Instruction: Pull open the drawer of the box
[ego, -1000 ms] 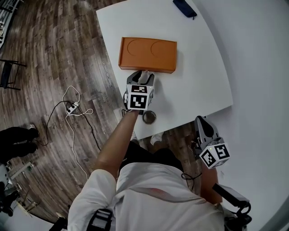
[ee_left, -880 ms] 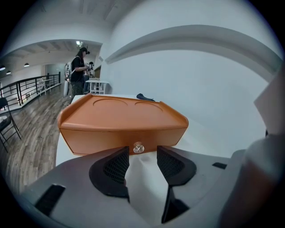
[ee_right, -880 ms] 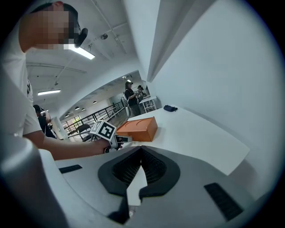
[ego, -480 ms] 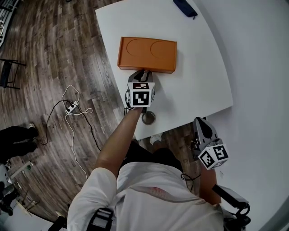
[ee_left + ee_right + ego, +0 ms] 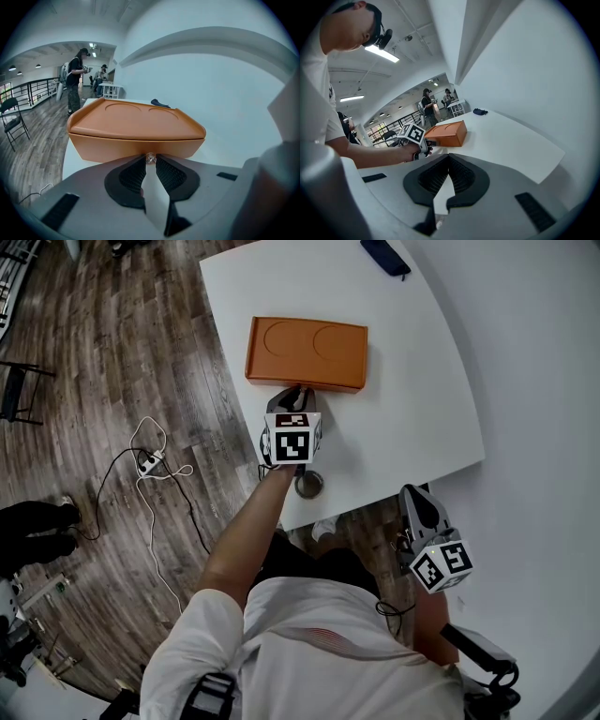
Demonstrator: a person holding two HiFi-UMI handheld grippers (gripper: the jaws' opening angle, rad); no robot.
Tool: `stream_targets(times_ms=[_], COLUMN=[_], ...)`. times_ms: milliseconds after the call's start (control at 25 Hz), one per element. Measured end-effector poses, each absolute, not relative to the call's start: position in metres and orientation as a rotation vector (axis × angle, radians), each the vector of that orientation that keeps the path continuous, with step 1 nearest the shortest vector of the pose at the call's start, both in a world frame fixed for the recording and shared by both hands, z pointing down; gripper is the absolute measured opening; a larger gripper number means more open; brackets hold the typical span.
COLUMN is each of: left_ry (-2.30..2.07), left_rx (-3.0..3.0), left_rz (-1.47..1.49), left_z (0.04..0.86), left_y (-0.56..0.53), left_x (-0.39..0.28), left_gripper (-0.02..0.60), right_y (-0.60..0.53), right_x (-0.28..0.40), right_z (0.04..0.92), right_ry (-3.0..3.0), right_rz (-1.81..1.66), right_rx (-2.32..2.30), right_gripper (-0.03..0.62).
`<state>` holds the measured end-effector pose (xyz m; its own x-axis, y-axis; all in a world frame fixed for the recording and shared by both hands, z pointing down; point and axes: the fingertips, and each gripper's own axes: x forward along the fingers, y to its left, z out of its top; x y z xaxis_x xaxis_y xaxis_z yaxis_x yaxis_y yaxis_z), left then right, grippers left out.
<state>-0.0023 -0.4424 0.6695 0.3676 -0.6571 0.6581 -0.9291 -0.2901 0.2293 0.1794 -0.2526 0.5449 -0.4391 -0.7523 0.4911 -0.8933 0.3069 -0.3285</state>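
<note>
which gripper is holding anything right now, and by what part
The left gripper pinches the small clear knob on the drawer front of the orange box; its fingers have just been closing on it. The right gripper holds nothing.

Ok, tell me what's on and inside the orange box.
Nothing lies on the orange box: only two round recesses in its top. The drawer is shut, so its inside is hidden; the left tongs have just been closing on its small knob.

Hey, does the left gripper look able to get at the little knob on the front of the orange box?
Probably yes: the knob on the orange box already sits between the tips of the left gripper, whose jaws have just been closing on it, with nothing in the way.
</note>
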Motion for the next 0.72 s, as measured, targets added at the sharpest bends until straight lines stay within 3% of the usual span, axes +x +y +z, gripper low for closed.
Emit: stream_targets(times_ms=[720], left_ry=[-1.324], left_rx=[1.946], left_rz=[0.589], left_z=[0.679], left_y=[-0.37], left_x=[-0.006], left_gripper=[0.081], right_y=[-0.248], right_x=[0.172], right_z=[0.542], right_ry=[-2.377], right_rz=[0.822], right_rx=[1.453], right_gripper=[0.003])
